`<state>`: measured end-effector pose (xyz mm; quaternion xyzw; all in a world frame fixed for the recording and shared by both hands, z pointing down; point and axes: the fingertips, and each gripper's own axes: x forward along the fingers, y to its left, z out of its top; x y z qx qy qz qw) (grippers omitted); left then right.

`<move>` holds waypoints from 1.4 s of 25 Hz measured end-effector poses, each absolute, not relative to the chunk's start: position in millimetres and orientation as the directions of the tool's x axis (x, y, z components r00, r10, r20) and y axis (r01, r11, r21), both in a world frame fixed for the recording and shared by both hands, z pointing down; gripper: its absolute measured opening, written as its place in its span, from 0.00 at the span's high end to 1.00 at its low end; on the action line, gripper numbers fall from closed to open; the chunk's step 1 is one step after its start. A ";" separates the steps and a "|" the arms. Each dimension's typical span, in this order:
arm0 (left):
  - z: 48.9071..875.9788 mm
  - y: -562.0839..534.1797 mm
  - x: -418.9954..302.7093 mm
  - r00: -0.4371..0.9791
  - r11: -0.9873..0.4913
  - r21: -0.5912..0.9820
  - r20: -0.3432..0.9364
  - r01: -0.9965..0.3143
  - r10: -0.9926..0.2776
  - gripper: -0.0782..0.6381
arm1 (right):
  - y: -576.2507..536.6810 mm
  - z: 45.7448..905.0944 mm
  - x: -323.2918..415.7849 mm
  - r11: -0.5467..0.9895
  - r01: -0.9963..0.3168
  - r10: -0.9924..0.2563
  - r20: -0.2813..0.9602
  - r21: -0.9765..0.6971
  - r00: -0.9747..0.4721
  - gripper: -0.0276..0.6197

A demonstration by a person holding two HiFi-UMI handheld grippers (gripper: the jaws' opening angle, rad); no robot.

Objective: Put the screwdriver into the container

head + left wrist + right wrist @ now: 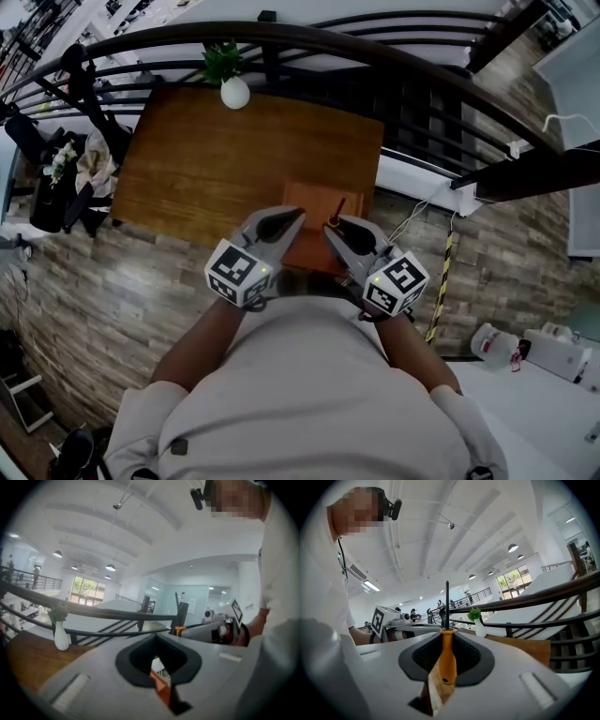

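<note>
Over table (206,159), right tool (446,654) clamped on upright screwdriver (447,667), left tool (158,660) closed

White short-sleeved shirt (309,394), grey hand-held grippers (296,216) (332,223)

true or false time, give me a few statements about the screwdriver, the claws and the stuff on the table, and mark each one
1. The right claw grips an orange-handled screwdriver. True.
2. The screwdriver lies inside the container. False: it is held in the right claw, shaft pointing up.
3. A white vase with a green plant stands on the wooden table. True.
4. The left claw holds the vase. False: the vase stands at the table's far edge, apart from both claws.
</note>
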<state>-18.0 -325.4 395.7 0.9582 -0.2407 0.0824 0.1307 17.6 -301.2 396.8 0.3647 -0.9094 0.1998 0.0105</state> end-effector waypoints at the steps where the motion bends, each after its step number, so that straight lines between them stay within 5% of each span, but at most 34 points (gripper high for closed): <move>1: 400.3 -327.6 -16.4 0.868 -0.849 0.210 0.229 -0.485 -0.440 0.89 | -304.2 400.8 18.5 0.656 -0.668 -0.655 0.176 -0.351 -0.735 0.84; 35: 571.8 -346.1 -5.5 0.794 -0.746 0.337 0.450 -0.575 -0.408 0.89 | -323.0 582.5 34.5 0.636 -0.650 -0.473 0.455 -0.415 -0.754 0.84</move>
